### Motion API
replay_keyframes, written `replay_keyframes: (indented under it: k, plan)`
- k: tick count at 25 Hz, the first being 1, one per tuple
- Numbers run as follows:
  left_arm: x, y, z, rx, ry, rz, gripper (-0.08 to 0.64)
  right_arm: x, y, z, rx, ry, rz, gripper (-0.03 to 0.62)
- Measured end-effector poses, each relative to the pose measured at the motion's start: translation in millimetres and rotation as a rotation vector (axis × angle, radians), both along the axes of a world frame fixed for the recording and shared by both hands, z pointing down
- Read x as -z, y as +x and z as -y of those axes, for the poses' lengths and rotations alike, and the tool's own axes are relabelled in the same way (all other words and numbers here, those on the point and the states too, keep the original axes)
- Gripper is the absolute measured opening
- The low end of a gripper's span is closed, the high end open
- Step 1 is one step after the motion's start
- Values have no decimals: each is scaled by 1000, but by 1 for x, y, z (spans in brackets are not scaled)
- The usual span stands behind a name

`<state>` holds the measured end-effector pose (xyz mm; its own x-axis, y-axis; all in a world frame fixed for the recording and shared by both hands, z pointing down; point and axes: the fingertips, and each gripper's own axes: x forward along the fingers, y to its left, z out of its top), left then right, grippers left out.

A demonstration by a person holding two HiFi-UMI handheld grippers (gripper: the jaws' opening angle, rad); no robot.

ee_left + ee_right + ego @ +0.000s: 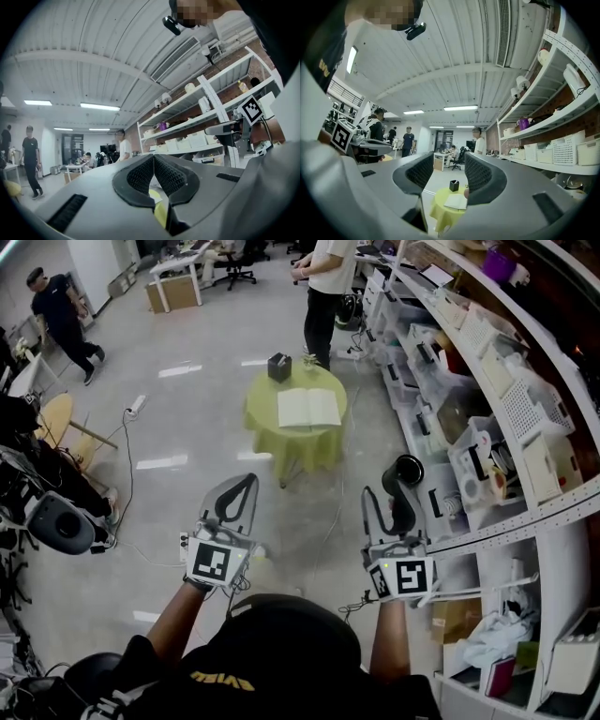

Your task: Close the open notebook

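Keep the grey two-jaw left gripper, shut tip to tip on nothing, near level and free to pin the left page. Walk up to the open white paper notebook, lying flat on the round table draped in yellow-green cloth well ahead across the floor, near a small black box, before lowering either tool. Slide the grey two-jaw right gripper, spread wide and empty, under the outer edge of the right-hand pages, swing them over the spine and lay them down gently, staying clear of the white storage shelves at the right.
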<state>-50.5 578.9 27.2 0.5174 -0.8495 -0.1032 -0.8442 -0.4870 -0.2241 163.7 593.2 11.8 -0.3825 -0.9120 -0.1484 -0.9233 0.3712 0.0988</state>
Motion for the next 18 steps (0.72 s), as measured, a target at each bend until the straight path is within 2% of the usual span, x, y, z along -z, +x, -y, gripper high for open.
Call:
replay_keyframes:
  k: [2, 6, 12, 18]
  plan:
    - [-1, 0, 3, 3, 0, 7, 18, -3, -1, 4, 14, -10, -1, 237]
    - [-8, -6, 8, 41, -34, 22, 17, -20, -3, 19, 49, -62, 9, 278]
    - [-29, -16, 55, 83, -88, 2, 17, -49, 1, 67, 56, -136, 17, 281]
    - [-45, -14, 138, 88, -114, 13, 18, -64, 1, 148, 58, -187, -11, 279]
